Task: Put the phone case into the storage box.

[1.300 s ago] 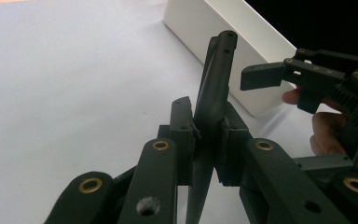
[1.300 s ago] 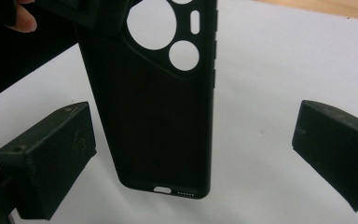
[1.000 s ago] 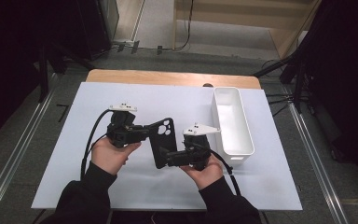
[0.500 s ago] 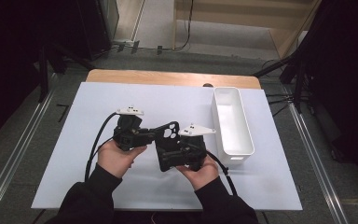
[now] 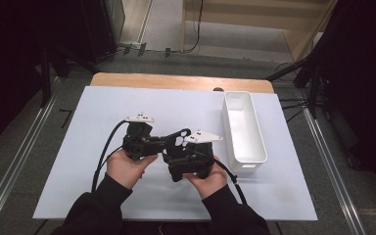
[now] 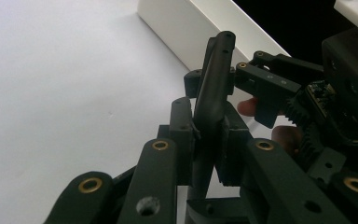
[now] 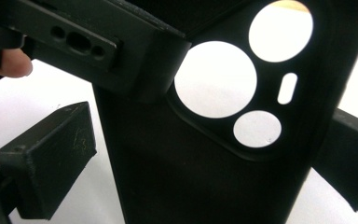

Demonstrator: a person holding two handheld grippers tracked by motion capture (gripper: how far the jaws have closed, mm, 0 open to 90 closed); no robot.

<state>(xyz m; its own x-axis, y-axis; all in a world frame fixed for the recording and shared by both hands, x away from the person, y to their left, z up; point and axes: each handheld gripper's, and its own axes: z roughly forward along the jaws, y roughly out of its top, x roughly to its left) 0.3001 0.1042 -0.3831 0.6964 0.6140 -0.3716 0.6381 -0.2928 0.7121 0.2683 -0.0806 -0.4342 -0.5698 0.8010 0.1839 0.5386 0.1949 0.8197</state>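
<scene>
A black phone case (image 5: 178, 138) with round camera cut-outs is held above the white table cover between both grippers. My left gripper (image 5: 164, 142) comes in from the left, and in the left gripper view its jaws are shut on the case's thin edge (image 6: 216, 79). My right gripper (image 5: 178, 152) is just right of it. In the right gripper view the case (image 7: 168, 177) spans the gap between the two jaws, and a pad sits against each side edge. A hand holds each gripper, and a fingertip (image 7: 14, 63) shows past the case.
A long white bin (image 5: 225, 122) stands to the right of the grippers, and its wall (image 6: 200, 28) shows in the left gripper view. The white cover (image 5: 103, 112) lies on a wooden table (image 5: 176, 81). Metal rails run along both sides.
The two grippers have drawn slightly closer together near the middle of the cover. The phone case stays between them.
</scene>
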